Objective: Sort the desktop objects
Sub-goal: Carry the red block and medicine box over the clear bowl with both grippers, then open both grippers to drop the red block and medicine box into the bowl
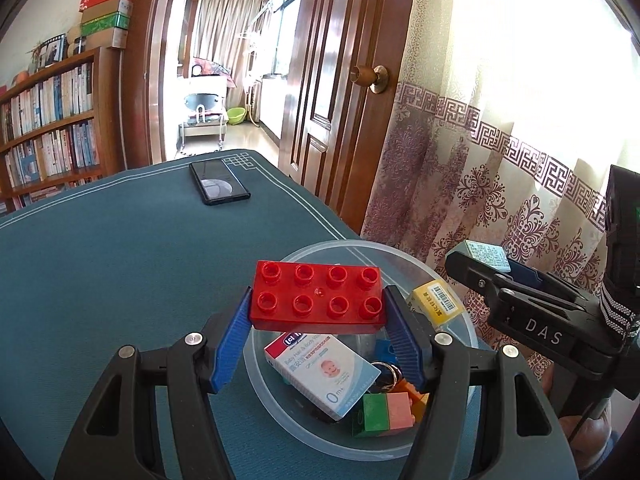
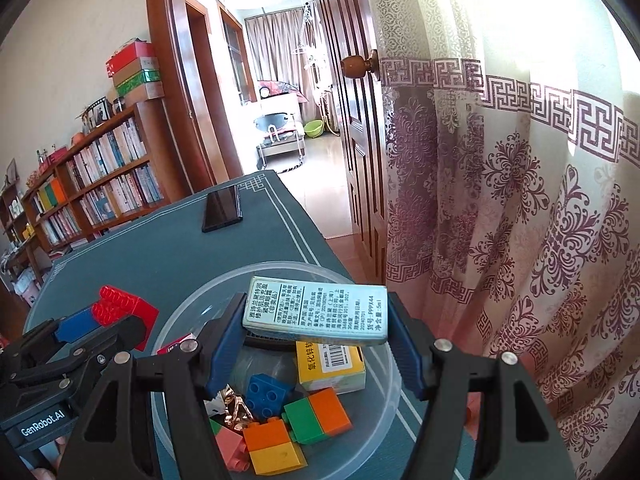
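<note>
My left gripper [image 1: 318,312] is shut on a red eight-stud brick [image 1: 318,298], held over the near-left rim of a clear plastic bowl [image 1: 344,246]. In the bowl lie a white baby-wash box [image 1: 322,372], a yellow box [image 1: 436,302], keys and several coloured bricks [image 1: 384,414]. My right gripper [image 2: 316,324] is shut on a pale blue-white medicine box [image 2: 316,314] above the same bowl [image 2: 192,304]. Below it lie the yellow box [image 2: 332,366] and the coloured bricks [image 2: 316,412]. The left gripper [image 2: 116,312] with the red brick [image 2: 120,306] shows at the bowl's left side.
A black phone [image 1: 218,182] lies at the far end of the teal table cover [image 1: 120,260]. The table edge runs close past the bowl on the right, with a patterned curtain [image 1: 500,160] and a wooden door [image 1: 340,80] beyond. A bookshelf [image 1: 48,128] stands at the left.
</note>
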`<state>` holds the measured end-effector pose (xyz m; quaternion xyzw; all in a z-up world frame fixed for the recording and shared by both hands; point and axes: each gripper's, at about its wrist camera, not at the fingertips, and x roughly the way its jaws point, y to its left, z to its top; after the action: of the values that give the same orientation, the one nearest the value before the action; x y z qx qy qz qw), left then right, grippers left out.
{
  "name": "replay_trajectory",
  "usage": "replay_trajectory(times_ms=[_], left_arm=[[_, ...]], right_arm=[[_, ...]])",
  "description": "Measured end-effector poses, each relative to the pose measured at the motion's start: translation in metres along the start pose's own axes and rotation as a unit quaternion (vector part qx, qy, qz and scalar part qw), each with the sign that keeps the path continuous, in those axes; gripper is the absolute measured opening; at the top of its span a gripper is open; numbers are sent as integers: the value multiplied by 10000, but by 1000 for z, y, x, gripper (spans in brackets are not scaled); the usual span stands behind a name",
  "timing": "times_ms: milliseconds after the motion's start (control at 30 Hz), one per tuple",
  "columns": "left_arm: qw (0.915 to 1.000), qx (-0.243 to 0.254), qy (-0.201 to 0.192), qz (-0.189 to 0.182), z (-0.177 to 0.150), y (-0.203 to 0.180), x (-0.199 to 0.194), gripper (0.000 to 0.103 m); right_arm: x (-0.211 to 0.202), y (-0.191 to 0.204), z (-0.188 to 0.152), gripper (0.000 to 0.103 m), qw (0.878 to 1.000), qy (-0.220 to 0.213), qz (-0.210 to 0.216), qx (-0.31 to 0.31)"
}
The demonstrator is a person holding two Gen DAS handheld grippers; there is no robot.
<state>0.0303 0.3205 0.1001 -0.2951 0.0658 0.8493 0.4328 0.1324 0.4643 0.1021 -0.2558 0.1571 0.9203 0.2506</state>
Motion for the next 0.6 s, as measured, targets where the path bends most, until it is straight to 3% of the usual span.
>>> replay_trajectory(times_ms=[500,600], left_arm=[[10000,84,19,-5,-4,-5,2,68],[9998,58,53,-163,-4,-5,1,68]], right_arm=[[2,-3,0,71,10000,23,5,16],[5,-3,-1,73,10000,67,34,48]])
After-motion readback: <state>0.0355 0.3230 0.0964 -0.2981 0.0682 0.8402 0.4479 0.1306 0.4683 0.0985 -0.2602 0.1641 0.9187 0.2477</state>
